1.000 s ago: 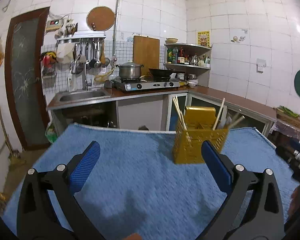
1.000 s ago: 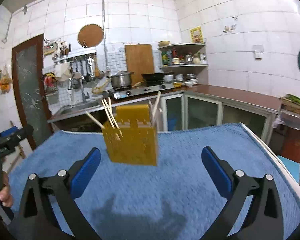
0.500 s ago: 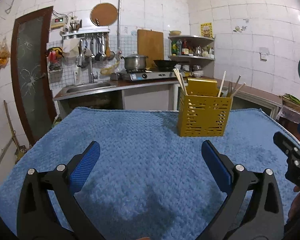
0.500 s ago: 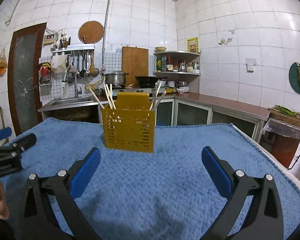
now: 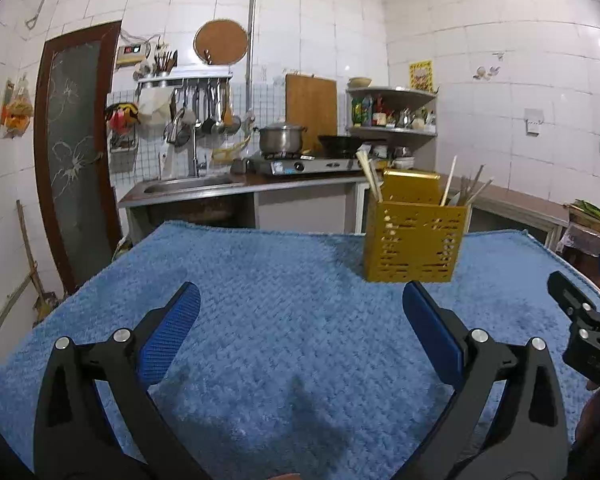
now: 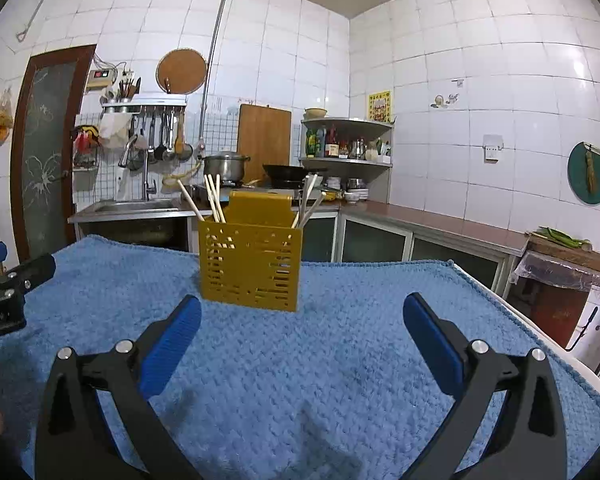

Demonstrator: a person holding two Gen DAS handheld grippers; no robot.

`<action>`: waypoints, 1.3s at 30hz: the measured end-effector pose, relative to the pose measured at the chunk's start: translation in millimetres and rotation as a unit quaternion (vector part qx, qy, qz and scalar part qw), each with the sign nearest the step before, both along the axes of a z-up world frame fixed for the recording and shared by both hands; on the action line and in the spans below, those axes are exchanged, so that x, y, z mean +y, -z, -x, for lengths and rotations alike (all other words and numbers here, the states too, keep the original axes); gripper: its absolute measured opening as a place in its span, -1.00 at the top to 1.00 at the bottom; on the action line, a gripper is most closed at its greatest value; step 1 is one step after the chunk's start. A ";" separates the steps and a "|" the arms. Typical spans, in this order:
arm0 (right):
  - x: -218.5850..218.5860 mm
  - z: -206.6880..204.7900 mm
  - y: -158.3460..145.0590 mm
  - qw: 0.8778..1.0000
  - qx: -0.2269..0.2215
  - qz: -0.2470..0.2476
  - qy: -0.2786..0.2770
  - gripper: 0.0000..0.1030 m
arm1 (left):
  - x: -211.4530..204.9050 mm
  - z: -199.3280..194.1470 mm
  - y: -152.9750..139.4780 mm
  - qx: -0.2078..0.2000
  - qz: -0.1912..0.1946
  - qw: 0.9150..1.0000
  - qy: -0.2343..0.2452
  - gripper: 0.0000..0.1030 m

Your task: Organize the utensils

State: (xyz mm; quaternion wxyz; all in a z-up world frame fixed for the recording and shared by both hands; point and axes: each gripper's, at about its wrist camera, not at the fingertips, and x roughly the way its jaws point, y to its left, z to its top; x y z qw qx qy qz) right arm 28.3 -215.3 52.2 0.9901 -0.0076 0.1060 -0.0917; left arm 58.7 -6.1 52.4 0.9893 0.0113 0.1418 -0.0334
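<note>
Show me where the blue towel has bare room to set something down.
Most of the blue towel is bare: the wide stretch left of the yellow utensil holder out to the towel's left edge, and the strip between the holder and both open tools. The right tool also shows bare towel right of the holder. Only the holder, bristling with chopsticks, is crowded.

A deep blue towel (image 6: 340, 360) with a nubby woven texture is covering the table. The utensil holder (image 6: 250, 268) is showing mustard yellow, pierced with rows of slots, and pale wooden chopsticks (image 6: 214, 200) are sticking out of it. Both the left gripper (image 5: 300, 312) and the right gripper (image 6: 300, 316) are wearing ribbed blue pads (image 6: 172, 344) on black frames.
</note>
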 end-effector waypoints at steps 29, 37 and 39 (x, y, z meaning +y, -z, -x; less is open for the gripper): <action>-10.4 4.9 2.2 1.000 0.015 -0.021 0.012 -0.92 | -3.4 -4.5 6.3 0.012 -0.021 1.000 0.001 -0.90; -10.8 4.7 3.6 1.000 0.018 -0.023 0.006 -0.92 | -1.8 -9.8 9.0 0.013 -0.021 1.000 -0.007 -0.90; -10.1 5.0 3.9 1.000 0.019 -0.022 0.005 -0.92 | -1.3 -11.4 9.8 0.017 -0.020 1.000 -0.007 -0.90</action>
